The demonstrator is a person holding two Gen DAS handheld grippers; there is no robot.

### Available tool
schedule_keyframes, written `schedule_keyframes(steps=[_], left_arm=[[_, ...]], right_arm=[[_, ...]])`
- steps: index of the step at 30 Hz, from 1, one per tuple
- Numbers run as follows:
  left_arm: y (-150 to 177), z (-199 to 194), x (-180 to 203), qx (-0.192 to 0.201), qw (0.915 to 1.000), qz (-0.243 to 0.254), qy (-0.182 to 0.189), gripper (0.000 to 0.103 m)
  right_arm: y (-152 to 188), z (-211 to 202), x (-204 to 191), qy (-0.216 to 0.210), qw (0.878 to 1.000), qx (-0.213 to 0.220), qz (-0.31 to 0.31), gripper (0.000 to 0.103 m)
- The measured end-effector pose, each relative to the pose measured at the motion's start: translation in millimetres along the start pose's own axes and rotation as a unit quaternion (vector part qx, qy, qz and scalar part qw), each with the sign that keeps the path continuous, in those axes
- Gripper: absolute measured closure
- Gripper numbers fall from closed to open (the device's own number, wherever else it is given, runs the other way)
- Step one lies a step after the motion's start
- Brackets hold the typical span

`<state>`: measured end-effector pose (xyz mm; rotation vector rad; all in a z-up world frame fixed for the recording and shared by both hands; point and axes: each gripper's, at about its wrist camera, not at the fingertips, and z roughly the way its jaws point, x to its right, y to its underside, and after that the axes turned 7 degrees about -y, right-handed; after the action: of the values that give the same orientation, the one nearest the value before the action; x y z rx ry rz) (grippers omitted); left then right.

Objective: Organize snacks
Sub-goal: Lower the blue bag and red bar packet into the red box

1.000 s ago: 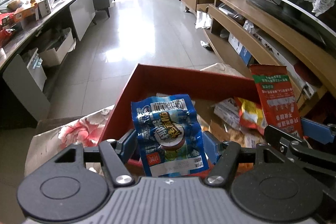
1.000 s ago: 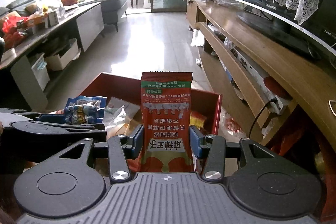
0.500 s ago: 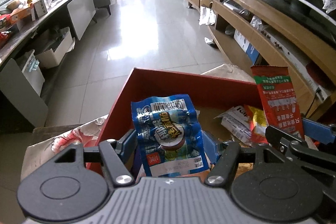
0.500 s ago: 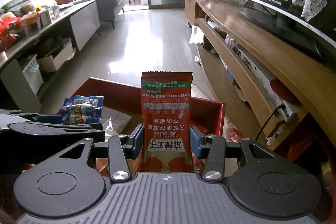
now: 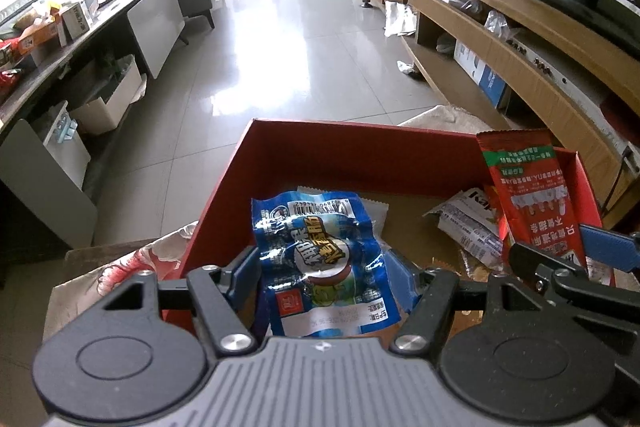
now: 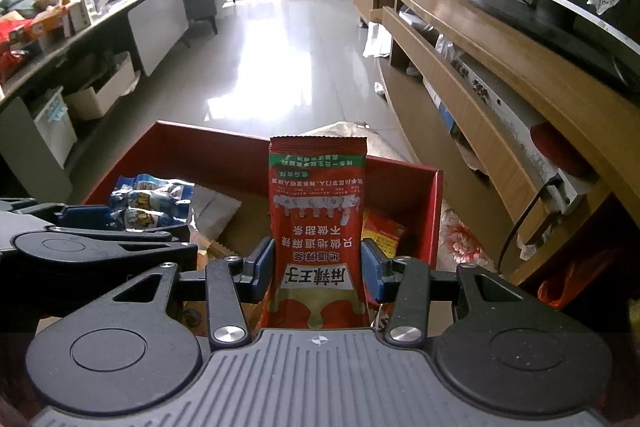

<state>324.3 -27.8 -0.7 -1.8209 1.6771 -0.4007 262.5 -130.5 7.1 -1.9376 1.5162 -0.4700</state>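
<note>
Snacks are in both my grippers, so I judge this the placing step. My left gripper [image 5: 322, 273] is clamped on the blue packet [image 5: 324, 259], held above the near left part of the red box [image 5: 360, 155]. My right gripper [image 6: 317, 263] pinches the red sachet [image 6: 318, 227] upright over the box's near right part. Next, I think, each should be lowered toward the box floor and let go, with the two grippers kept apart since they hang side by side. Inside the box, toward its right wall, lie a white printed wrapper [image 5: 468, 227] and a yellow-and-red packet [image 6: 380, 231]; a pale packet [image 6: 214, 211] lies nearer the middle on the cardboard floor.
</note>
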Motion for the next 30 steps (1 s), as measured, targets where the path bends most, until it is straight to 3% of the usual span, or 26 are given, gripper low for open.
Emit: schedule_keyframes(steps=[14,30], left_arm=[[1.8,-2.2,3.3,0.0,1.0,0.006,0.0,0.029],[0.0,-6.2,3.1,0.0,0.9999,0.005,0.015,0.026]], right_arm=[[2.8,2.3,0.6,0.012,1.0,-0.003,-0.017,0.051],[3.7,-7.0,11.0,0.01,1.0,0.006,0.006,0.048]])
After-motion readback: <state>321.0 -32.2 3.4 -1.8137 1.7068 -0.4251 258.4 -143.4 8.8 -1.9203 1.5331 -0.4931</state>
